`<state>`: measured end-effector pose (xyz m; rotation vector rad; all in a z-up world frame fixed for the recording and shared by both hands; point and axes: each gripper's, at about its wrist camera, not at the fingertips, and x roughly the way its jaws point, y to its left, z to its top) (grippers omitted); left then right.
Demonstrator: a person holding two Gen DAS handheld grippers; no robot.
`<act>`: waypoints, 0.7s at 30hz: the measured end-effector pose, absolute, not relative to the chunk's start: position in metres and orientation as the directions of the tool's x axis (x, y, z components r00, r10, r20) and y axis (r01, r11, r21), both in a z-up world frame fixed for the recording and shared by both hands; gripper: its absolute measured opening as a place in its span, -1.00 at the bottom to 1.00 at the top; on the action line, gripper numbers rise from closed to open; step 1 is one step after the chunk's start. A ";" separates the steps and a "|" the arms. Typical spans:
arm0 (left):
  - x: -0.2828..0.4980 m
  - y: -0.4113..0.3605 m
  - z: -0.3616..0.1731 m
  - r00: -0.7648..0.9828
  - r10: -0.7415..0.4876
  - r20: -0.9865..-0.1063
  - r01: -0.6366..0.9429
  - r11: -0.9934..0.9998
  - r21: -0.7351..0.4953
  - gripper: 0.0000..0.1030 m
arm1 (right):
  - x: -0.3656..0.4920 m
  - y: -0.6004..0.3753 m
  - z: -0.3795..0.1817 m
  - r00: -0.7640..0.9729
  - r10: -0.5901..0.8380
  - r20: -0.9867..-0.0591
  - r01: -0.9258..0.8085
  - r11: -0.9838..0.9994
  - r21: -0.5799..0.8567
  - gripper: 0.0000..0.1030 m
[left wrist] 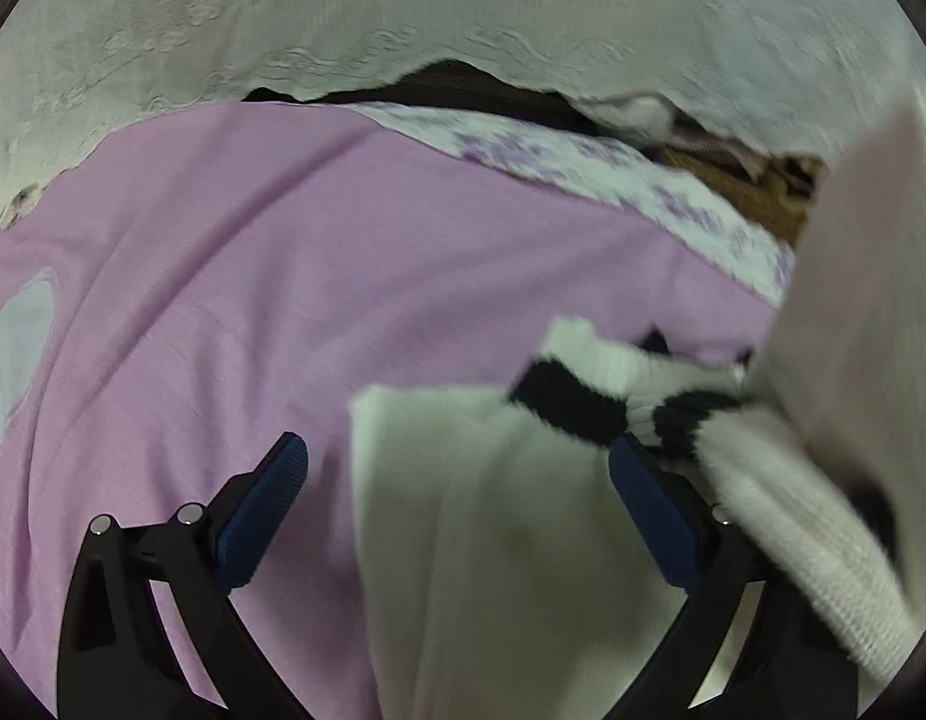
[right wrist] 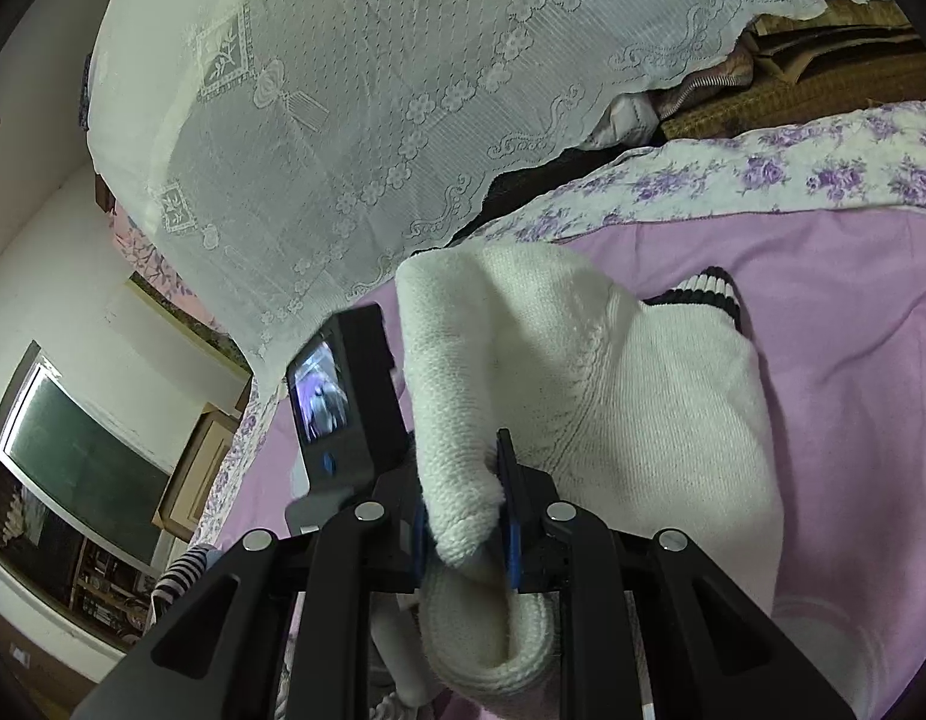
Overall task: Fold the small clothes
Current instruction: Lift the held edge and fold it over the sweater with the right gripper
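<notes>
A small white knit sweater (right wrist: 637,396) with black-striped cuffs (right wrist: 712,291) lies on a pink bedsheet (right wrist: 841,348). My right gripper (right wrist: 466,516) is shut on a thick fold of the sweater's white knit and holds it lifted. In the left wrist view the sweater (left wrist: 493,528) lies between the fingers of my left gripper (left wrist: 456,480), which is open wide and holds nothing. A black-and-white striped cuff (left wrist: 589,396) lies just beyond its right finger (left wrist: 649,504). The lifted part hangs blurred at the right (left wrist: 859,324).
A white lace cloth (right wrist: 366,120) hangs over the far side of the bed. A purple floral quilt (right wrist: 793,174) edges the pink sheet (left wrist: 222,276). The left gripper's camera body (right wrist: 342,396) shows beside the sweater. A window and cabinet (right wrist: 72,468) are at far left.
</notes>
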<state>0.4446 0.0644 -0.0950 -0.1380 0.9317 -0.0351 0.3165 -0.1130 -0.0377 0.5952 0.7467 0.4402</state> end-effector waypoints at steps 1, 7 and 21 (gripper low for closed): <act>0.445 0.069 -0.092 0.602 -0.107 -0.791 -0.038 0.986 -0.162 0.88 | 0.318 -0.111 -0.038 0.658 0.568 -0.495 -0.159 0.747 0.646 -0.62; 0.439 0.113 -0.079 0.658 -0.114 -0.744 -0.108 0.964 -0.244 0.75 | 0.336 -0.074 -0.033 0.635 0.599 -0.488 -0.201 0.737 0.645 -0.62; 0.416 0.181 -0.102 0.645 -0.089 -0.759 -0.213 0.933 -0.290 0.76 | 0.336 -0.012 -0.113 0.558 0.513 -0.653 -0.234 0.851 0.469 -0.57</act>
